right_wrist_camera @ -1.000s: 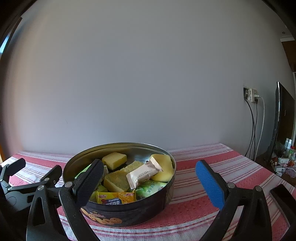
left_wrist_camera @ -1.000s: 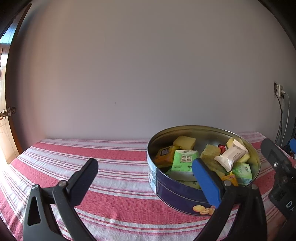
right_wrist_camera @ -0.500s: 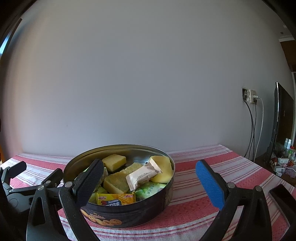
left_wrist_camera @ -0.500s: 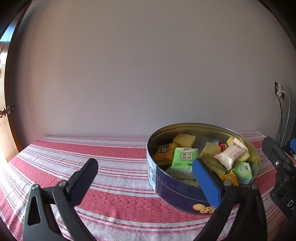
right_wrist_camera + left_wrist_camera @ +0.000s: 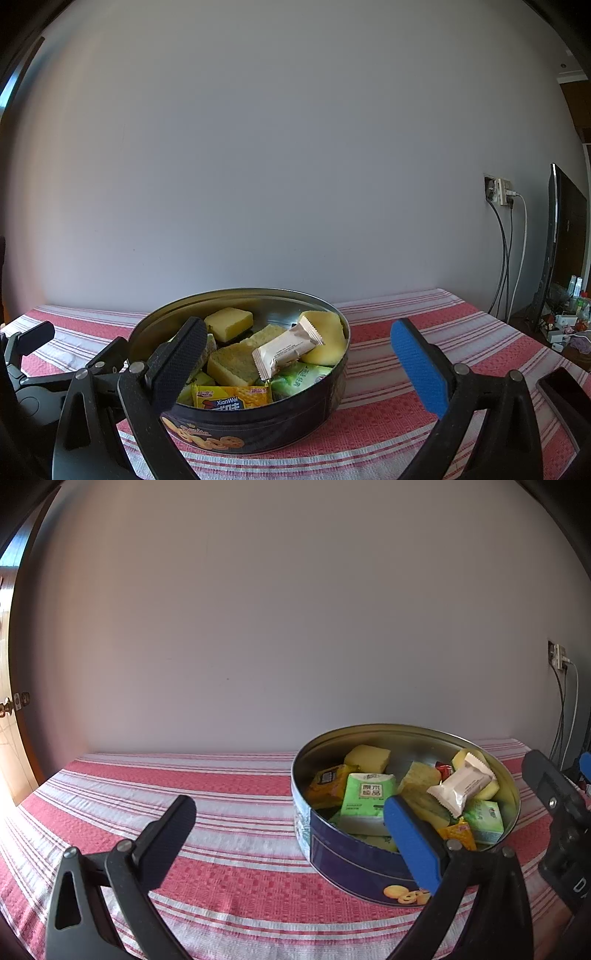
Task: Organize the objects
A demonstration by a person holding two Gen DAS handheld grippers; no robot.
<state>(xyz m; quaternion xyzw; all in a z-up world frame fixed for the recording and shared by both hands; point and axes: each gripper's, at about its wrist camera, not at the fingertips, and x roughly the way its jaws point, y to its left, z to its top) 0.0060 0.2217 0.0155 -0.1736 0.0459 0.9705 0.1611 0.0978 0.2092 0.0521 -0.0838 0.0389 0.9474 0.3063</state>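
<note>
Tin (image 5: 258,428) of snacks, round, dark blue with cookie print, lidless, at lower centre-left of the right wrist view, lower right of the left wrist view (image 5: 354,867). Sits on red-and-white striped cloth (image 5: 221,849). Packed full: yellow cake blocks (image 5: 229,323), green packets (image 5: 365,797), a yellow cracker pack (image 5: 232,398), and on top a pale beige wrapped sweet (image 5: 286,349), long axis tilted up toward upper right.

Right gripper (image 5: 295,362) spread wide, empty, dark finger overlapping the tin's near left rim, blue finger over bare cloth to the right. Left gripper (image 5: 291,843) likewise wide and empty, blue finger before the tin wall, dark finger well left. Beige sweet slightly left of the right gripper's centre line; probably the nearer reach. Wall socket with cables (image 5: 500,192) at right edge.
</note>
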